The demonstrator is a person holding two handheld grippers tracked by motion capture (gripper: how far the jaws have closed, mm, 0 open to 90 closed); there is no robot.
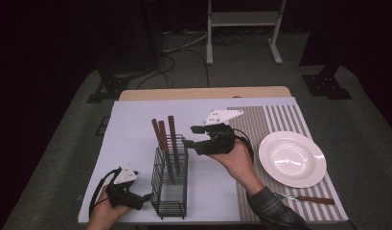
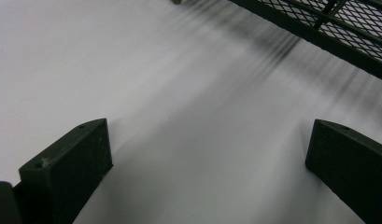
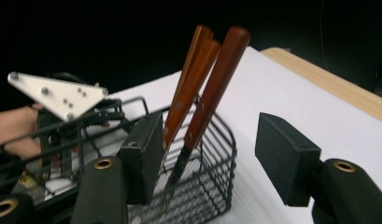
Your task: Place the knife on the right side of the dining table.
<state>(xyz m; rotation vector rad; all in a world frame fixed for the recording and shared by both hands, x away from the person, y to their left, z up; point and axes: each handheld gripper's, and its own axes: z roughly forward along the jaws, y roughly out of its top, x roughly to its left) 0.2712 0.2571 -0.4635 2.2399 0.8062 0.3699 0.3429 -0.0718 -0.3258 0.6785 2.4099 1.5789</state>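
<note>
- Overhead: right gripper [image 1: 190, 136] open, hovering at three wooden-handled knives [image 1: 164, 139] upright in wire caddy [image 1: 169, 191]; left gripper [image 1: 146, 196] beside caddy's base.
- Left gripper view: jaws spread wide, nothing between; caddy edge [image 2: 319, 28] close.
- Right gripper view: jaws parted near the handles [image 3: 212, 84]; likely stiff, light, slightly slick — best pinched mid-handle.

The right gripper [image 3: 207, 154] holds its two black jaws wide apart, just in front of a black wire basket [image 3: 212, 177]. Three wooden-handled utensils [image 3: 212, 88] stand tilted in the basket on the white table cover [image 3: 282, 93]. Beyond the basket, a hand holds the left gripper [image 3: 62, 112].
</note>
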